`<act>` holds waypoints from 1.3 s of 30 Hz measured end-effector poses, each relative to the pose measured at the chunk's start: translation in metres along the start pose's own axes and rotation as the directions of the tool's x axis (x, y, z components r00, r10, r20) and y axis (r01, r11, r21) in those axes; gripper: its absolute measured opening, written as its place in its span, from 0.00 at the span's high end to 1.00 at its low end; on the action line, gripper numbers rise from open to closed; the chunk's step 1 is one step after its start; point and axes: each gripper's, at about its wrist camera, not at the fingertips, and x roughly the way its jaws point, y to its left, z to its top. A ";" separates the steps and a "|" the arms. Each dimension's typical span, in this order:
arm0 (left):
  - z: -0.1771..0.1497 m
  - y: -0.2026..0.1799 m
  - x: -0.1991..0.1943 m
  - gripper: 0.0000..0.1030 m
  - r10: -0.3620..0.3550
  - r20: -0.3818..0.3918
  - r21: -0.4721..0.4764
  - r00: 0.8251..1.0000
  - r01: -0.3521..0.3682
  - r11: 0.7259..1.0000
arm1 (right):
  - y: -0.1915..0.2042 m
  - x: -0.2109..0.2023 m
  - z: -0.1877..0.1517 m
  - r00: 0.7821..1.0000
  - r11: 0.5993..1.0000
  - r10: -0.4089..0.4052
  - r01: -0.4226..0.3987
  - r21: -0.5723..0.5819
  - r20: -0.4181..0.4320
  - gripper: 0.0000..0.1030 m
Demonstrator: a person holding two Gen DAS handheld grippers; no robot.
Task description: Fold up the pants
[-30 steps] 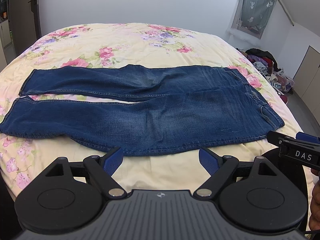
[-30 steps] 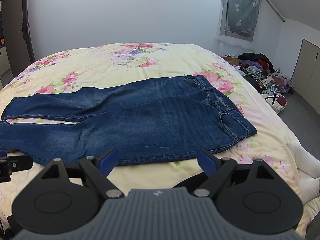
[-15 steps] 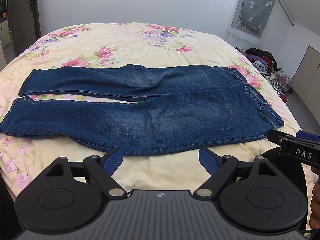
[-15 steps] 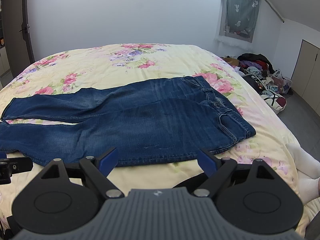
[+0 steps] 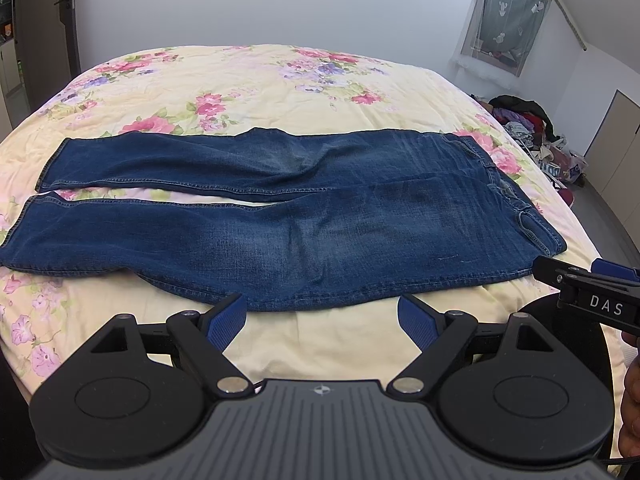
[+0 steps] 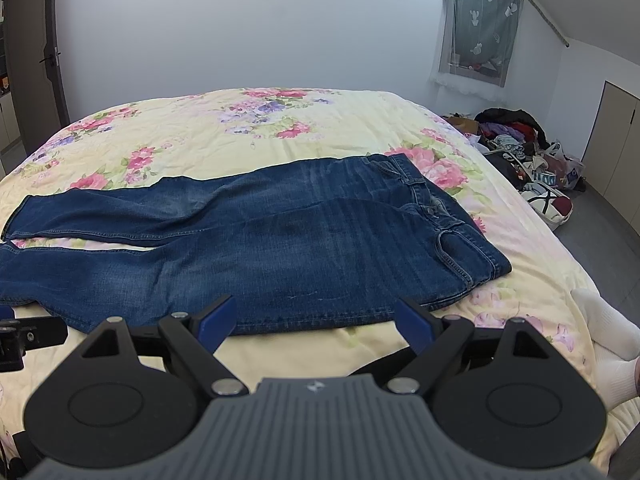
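Note:
A pair of dark blue jeans [image 5: 320, 220] lies flat and spread out across the flowered bed [image 5: 260, 80], waistband to the right, both legs running left with a narrow gap between them. My left gripper [image 5: 322, 314] is open just short of the near hem side, above bare cover. In the right wrist view the same jeans [image 6: 300, 240] fill the middle, and my right gripper [image 6: 316, 314] is open at the near edge close to the waist end. Neither holds cloth. The right gripper's tip [image 5: 576, 284] shows at the far right of the left wrist view.
A heap of clothes and bags [image 6: 528, 152] lies on the floor right of the bed. A white sock on a foot [image 6: 608, 328] shows at the bed's right edge. A curtained window [image 6: 476, 28] hangs on the far wall, a door [image 5: 68, 20] at left.
Both grippers have barely shifted; the views have crept slightly. The jeans lie as before and both grippers stay open.

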 end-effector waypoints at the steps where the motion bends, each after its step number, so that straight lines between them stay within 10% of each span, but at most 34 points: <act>1: -0.001 0.000 0.000 0.03 0.000 0.000 0.000 1.000 0.000 1.000 | 0.000 0.000 0.000 1.000 1.000 0.001 -0.001 0.000 0.000 0.20; 24: -0.007 -0.004 0.002 0.03 0.002 -0.012 -0.015 1.000 -0.002 1.000 | -0.001 0.000 -0.001 1.000 1.000 0.000 0.000 -0.001 0.000 0.20; 39: 0.004 0.072 0.026 0.03 0.085 -0.038 -0.182 0.996 -0.091 0.979 | -0.070 0.051 0.001 0.999 0.984 0.033 -0.032 0.176 -0.002 0.20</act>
